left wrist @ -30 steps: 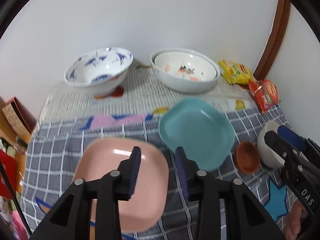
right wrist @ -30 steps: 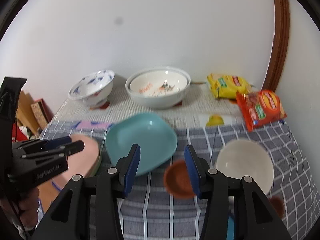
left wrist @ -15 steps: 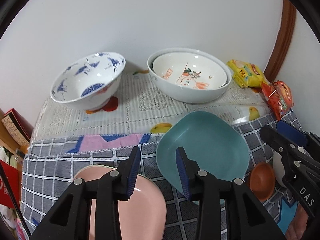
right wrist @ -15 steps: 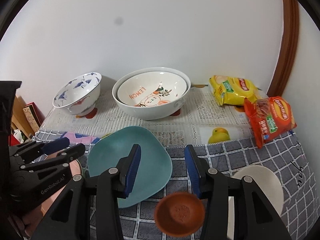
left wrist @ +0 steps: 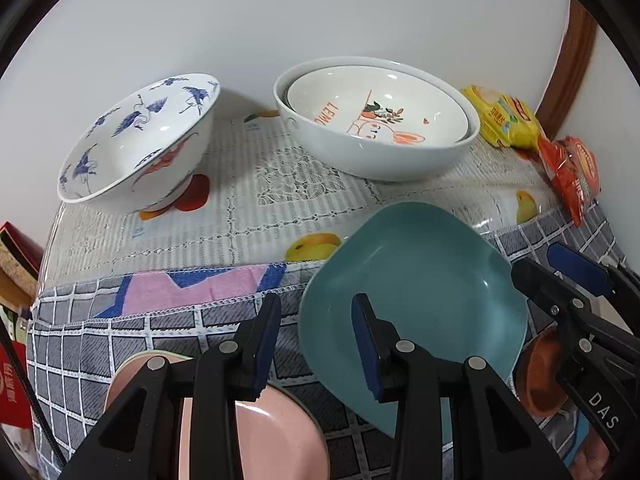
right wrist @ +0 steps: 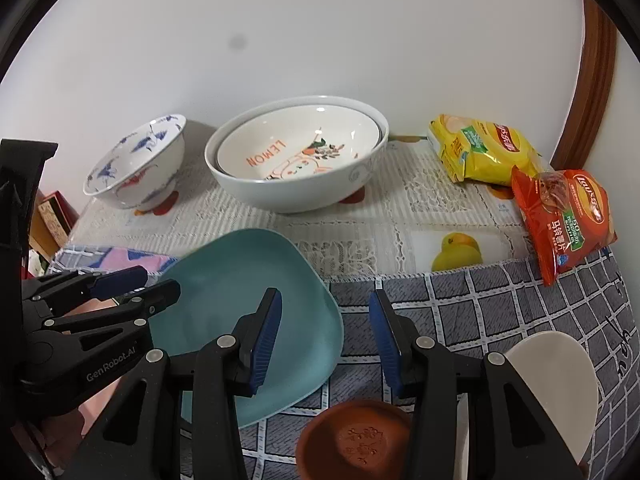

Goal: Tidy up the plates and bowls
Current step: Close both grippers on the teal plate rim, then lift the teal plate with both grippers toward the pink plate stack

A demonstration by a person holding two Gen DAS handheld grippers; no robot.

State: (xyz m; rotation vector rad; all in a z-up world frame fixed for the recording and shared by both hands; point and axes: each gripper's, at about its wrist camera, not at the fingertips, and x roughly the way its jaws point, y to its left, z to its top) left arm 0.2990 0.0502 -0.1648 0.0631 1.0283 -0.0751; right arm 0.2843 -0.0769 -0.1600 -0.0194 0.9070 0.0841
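L gripper (left wrist: 316, 338): jaws apart, empty, over teal square plastic plate (left wrist: 416, 280) edge.
R gripper (right wrist: 325, 336): jaws apart, empty, above small brown clay saucer (right wrist: 356, 438).

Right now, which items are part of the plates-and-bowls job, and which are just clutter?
Job items:
teal plate
pink plate
blue-patterned bowl
nested lemon bowls
white bowl
brown saucer

Clutter:
yellow snack bag
orange chip bag
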